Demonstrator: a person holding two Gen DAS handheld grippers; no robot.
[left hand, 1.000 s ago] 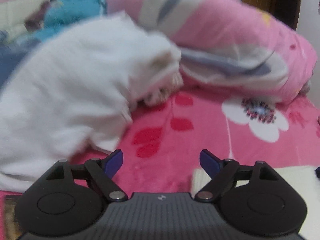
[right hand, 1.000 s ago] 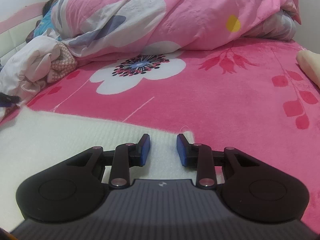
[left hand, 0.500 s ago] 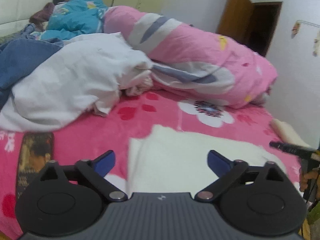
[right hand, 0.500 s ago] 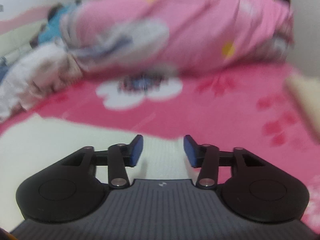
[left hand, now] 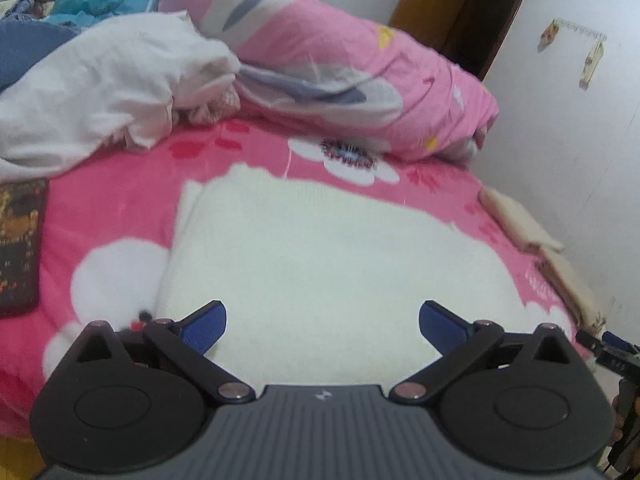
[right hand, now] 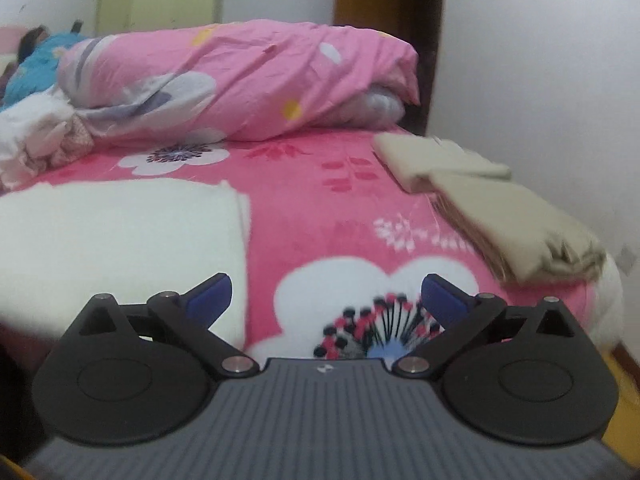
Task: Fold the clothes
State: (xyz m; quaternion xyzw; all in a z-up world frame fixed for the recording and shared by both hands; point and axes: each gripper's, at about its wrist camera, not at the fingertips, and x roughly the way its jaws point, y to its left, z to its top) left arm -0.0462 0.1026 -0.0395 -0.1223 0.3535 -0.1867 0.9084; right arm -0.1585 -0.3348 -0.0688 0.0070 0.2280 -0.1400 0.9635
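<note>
Cream knit garment [left hand: 332,264] lies folded flat on the pink flowered bed [right hand: 332,200], near edge toward me, its long axis running left to right. My left tongs [left hand: 322,322] hang directly over its near part, tilted down, jaws spread wide and empty. My right tongs [right hand: 326,298] sit off its right edge over bare bedspread; their jaws have just been opening and nothing is between them, so the garment is released. Left hand is the nearer one for any smoothing or next fold. White unfolded clothes [left hand: 100,88] are heaped far left beside the rolled pink quilt [left hand: 352,80]. Beige folded stack [right hand: 500,204] rests at the right edge. I judge this piece done; the heap comes next.
</note>
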